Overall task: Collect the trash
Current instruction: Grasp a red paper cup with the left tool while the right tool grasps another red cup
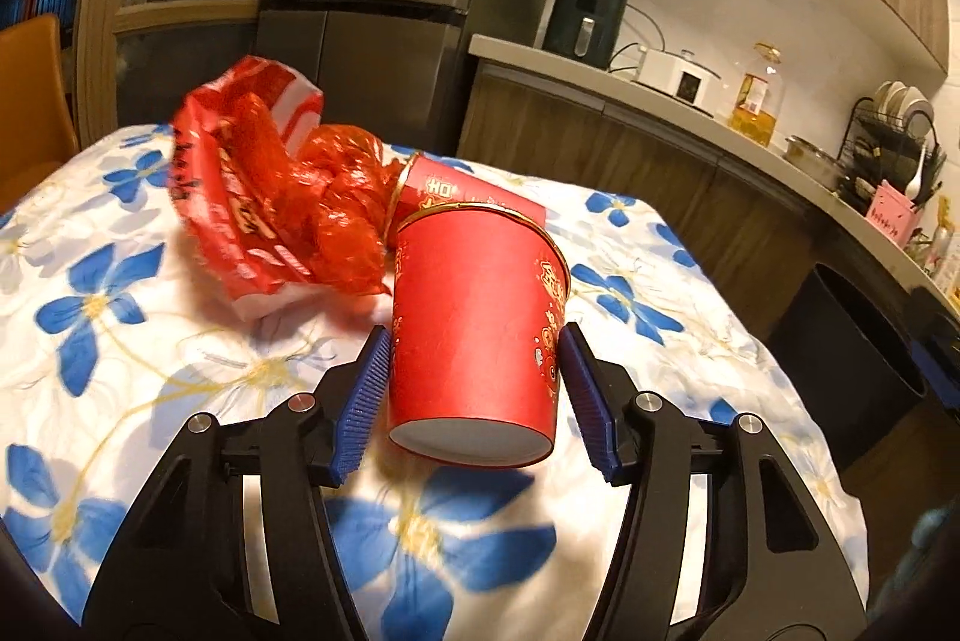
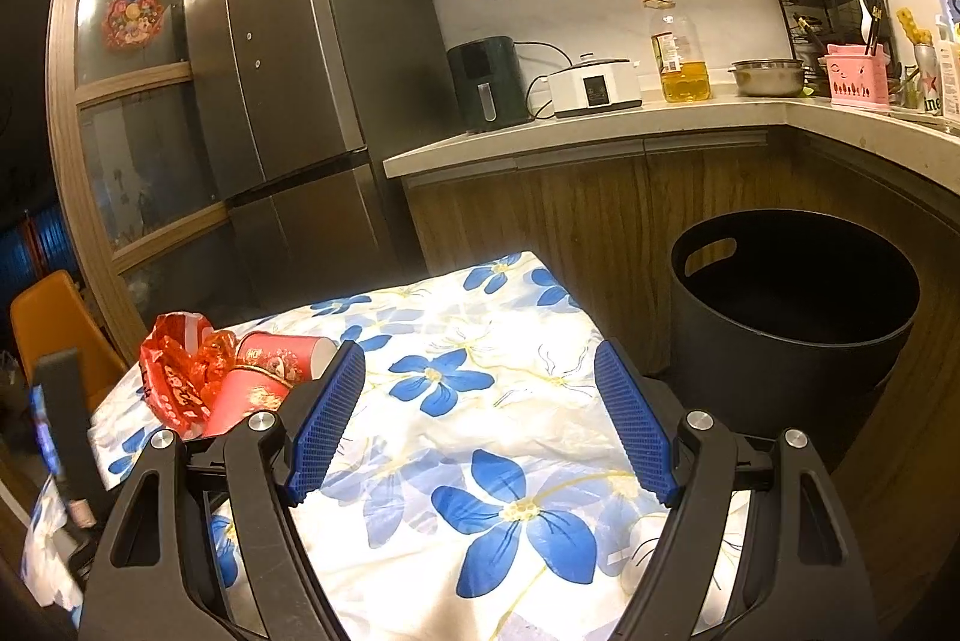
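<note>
On the left of the floral tablecloth (image 1: 120, 341) lay a crumpled red wrapper (image 1: 252, 197), soft and feather-light, touching a second cup (image 1: 438, 188) tipped on its side. Right of it, the left gripper (image 1: 474, 389) pinched the red paper cup (image 1: 474, 329) low on its wall near the base; the cup was probably light and easily crushed, so a gentle squeeze there suits. The right gripper (image 2: 480, 419) stood spread and empty over the cloth, the black bin (image 2: 792, 305) just beyond the table's edge.
</note>
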A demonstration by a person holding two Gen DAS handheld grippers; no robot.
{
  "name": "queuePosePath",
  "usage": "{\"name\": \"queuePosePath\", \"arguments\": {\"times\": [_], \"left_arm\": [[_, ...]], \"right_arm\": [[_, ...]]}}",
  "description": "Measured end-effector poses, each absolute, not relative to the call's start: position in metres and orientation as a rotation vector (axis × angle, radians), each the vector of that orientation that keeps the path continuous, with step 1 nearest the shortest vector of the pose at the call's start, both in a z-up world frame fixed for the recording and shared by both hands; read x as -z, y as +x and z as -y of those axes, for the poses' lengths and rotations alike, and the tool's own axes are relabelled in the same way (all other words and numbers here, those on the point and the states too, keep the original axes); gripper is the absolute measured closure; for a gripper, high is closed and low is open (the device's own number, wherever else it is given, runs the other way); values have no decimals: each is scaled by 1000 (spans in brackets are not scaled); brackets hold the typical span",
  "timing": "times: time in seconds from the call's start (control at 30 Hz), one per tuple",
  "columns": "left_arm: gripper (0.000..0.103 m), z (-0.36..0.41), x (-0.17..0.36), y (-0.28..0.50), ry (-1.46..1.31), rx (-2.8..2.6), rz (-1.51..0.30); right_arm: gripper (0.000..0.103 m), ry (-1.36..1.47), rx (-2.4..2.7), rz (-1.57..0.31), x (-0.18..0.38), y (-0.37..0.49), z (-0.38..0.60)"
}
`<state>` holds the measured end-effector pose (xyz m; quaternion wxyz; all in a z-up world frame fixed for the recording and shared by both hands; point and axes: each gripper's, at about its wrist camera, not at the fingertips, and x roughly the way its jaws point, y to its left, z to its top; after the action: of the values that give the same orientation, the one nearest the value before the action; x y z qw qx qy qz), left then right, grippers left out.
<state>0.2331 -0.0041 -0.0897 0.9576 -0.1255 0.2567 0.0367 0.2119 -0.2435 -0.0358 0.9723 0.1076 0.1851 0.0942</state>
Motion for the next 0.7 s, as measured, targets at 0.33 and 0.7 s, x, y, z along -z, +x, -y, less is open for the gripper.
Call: {"name": "queuePosePath", "arguments": {"times": [0.33, 0.7], "left_arm": [[47, -31, 62, 169, -263, -128, -424], [47, -85, 53, 139, -301, -229, -391]], "right_arm": [[26, 186, -290, -414, 44, 222, 199], [28, 131, -443, -458, 52, 238, 115]]}}
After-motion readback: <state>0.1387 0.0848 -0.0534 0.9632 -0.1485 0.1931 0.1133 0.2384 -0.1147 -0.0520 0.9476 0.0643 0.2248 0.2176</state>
